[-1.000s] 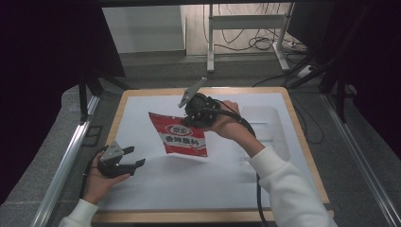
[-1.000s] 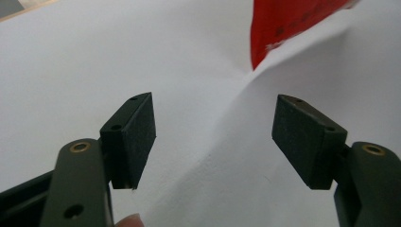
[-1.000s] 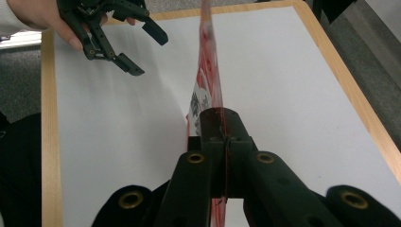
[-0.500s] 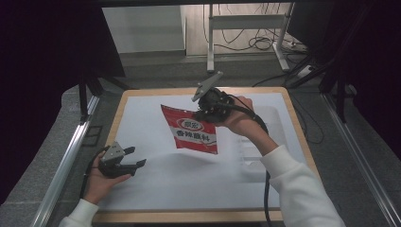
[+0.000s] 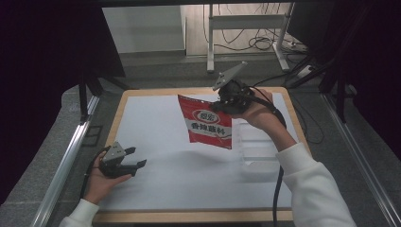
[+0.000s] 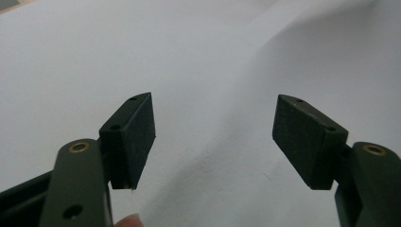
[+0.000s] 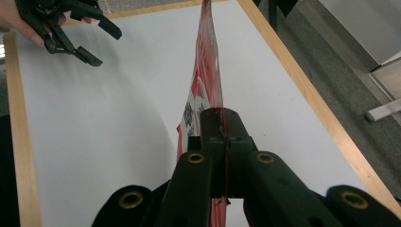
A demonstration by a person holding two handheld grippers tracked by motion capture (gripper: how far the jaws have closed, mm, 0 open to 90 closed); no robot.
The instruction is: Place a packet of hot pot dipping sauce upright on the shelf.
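The desk (image 5: 156, 142) is a wood-rimmed board covered by a smooth matte white sheet, lightly rippled, with soft shadows cast on it. A clear, glossy plastic tray (image 5: 257, 149), rectangular with shallow moulded walls, lies on the desk's right side, below the right forearm; its contents cannot be told.

The pouch (image 5: 206, 124) is held in the air above the desk's middle, just left of the tray. It is a flat, glossy red packet with a white round logo and printed text, hanging from an upper corner with its lower edge tilted. In the right gripper view the pouch (image 7: 204, 71) is seen edge-on, thin and slightly wavy, so it is judged to be a floppy film with little stiffness.

The right hand-held gripper (image 5: 227, 101) is clamped fully onto the pouch's top edge, the jaws closed flat on the film. The left hand-held gripper (image 5: 128, 163) rests low near the desk's front left corner, jaws spread wide with nothing between them; its pads (image 6: 137, 137) are dark, matte and finely textured.

The step in hand is judged to be carrying the pouch. For this to be done well, the clamp should be kept firm, since slick film can slip from the pads. The pouch should be moved slowly so swing is limited. Its hanging lower edge should be kept clear of the tray wall, and the pouch lowered flat before release.
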